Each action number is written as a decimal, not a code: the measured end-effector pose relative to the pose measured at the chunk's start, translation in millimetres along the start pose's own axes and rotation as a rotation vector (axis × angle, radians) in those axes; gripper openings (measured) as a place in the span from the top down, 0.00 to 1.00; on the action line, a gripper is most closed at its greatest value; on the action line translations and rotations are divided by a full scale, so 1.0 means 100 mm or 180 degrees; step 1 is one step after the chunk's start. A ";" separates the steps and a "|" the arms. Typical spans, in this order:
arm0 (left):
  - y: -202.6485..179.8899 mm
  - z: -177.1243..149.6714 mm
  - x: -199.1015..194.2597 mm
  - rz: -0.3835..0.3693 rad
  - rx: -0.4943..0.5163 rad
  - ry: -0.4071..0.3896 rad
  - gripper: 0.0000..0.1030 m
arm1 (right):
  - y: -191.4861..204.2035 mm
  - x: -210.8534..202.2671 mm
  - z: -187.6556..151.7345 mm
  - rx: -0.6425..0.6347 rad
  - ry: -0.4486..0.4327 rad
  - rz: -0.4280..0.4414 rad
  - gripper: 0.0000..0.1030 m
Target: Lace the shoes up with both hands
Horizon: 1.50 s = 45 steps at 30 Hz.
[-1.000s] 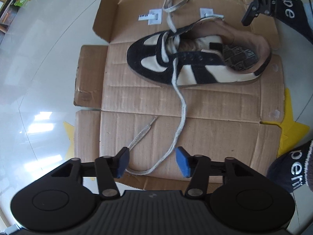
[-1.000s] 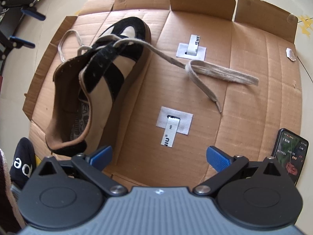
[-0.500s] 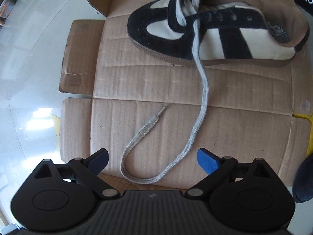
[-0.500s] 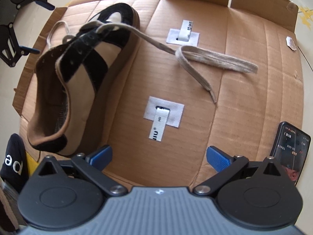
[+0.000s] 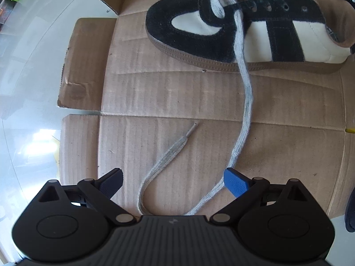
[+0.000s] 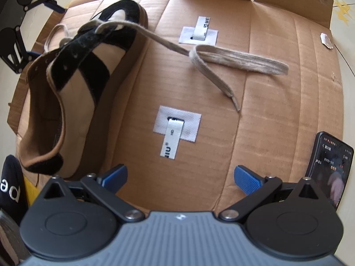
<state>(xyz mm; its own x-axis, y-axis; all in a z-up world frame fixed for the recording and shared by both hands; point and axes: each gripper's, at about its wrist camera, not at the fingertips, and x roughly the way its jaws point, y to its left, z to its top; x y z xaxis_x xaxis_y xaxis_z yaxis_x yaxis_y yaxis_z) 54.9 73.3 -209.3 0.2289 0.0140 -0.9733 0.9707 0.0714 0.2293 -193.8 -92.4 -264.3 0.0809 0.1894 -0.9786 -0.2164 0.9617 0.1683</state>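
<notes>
**Both tools open above the shoe and its lace**

A black and cream shoe (image 5: 255,31) lies on flattened cardboard (image 5: 177,102) on the floor. One end of its grey lace (image 5: 246,102) runs down from the eyelets and loops back between the spread fingers of the left tool (image 5: 173,182), which grips nothing. The right tool (image 6: 180,178) also stands wide open and empty, near the shoe's heel. The lace's other end lies folded across the cardboard. A phone (image 6: 330,161) rests at the cardboard's edge.
</notes>
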 end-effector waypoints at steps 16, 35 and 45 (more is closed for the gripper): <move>0.11 -0.12 0.06 -0.0159 -0.0189 -0.0120 0.00 | 0.14 0.12 -0.01 -0.0285 0.0000 -0.0361 0.00; 0.40 -0.35 0.16 -0.0583 -0.1023 -0.0006 0.00 | 0.01 0.14 0.01 -0.0184 -0.0065 -0.0392 0.00; 0.23 -0.13 -0.04 -0.0372 -0.0201 -0.0248 0.33 | -0.09 0.15 0.03 -0.0186 -0.0098 -0.0388 0.00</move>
<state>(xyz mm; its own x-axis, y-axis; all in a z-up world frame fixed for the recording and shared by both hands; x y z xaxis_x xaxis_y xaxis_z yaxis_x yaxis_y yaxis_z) 75.3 87.9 -199.7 0.1221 -0.0754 -0.9896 0.9851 0.1307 0.1116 -187.8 -97.6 -280.1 0.1397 0.0786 -0.9871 -0.2595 0.9649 0.0401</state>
